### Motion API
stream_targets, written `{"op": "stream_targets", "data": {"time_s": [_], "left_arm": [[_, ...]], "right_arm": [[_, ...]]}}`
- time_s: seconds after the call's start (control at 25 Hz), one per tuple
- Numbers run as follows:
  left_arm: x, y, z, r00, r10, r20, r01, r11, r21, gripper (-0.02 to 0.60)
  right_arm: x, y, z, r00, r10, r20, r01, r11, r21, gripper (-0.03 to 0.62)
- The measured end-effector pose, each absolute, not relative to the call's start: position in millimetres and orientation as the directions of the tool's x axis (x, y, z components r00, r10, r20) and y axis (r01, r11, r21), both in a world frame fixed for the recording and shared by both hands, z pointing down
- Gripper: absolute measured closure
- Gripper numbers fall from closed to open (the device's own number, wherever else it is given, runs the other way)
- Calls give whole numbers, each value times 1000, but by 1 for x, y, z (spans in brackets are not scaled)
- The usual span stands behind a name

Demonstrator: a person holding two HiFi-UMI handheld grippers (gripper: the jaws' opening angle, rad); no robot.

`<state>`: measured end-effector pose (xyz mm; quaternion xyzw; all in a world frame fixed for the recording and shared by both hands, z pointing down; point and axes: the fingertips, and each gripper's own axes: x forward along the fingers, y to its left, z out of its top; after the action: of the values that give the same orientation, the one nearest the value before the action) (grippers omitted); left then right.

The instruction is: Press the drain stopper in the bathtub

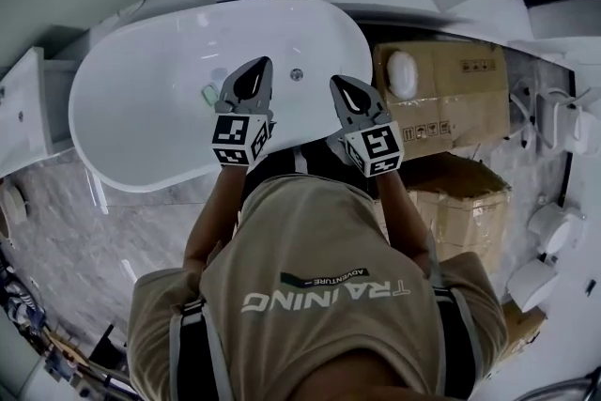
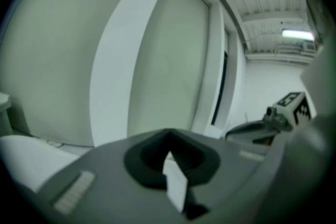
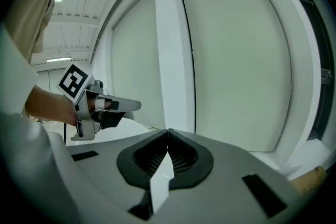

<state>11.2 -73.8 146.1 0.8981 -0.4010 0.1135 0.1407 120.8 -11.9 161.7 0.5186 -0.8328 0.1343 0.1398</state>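
Note:
The white oval bathtub lies below me in the head view. A small round metal fitting sits on its inner wall, and a pale green round piece lies near the tub's middle; which one is the drain stopper I cannot tell. My left gripper hovers over the tub, shut and empty, just right of the green piece. My right gripper is also shut and empty, over the tub's right rim. Both gripper views face the wall: left gripper, right gripper. Neither shows the tub floor.
Cardboard boxes are stacked right of the tub, one with a white round object on top. White sanitary fixtures stand at the far right. A white pillar rises behind the tub. Grey marble floor lies to the left.

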Motion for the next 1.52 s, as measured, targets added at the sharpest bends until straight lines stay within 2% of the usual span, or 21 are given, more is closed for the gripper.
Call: {"op": "stream_targets", "data": {"time_s": [0.32, 0.72, 1.0, 1.24, 1.52], "left_arm": [[41, -77, 160, 576, -724, 380, -803, -589, 95, 580], [19, -73, 186, 524, -728, 442, -839, -532, 117, 580], [0, -75, 239, 522, -714, 467, -839, -527, 132, 580], [-28, -88, 296, 486, -707, 514, -862, -483, 151, 580], [-58, -89, 379, 433, -675, 598, -891, -422, 168, 580]], "right_arm": [[164, -49, 187, -504, -774, 382, -857, 502, -114, 580], [143, -44, 226, -562, -679, 472, -808, 573, -137, 580], [123, -43, 270, -562, -628, 538, -813, 540, -218, 580], [114, -66, 333, -481, -618, 622, -849, 506, -154, 580], [98, -69, 420, -447, -548, 707, -836, 538, -112, 580]]}}
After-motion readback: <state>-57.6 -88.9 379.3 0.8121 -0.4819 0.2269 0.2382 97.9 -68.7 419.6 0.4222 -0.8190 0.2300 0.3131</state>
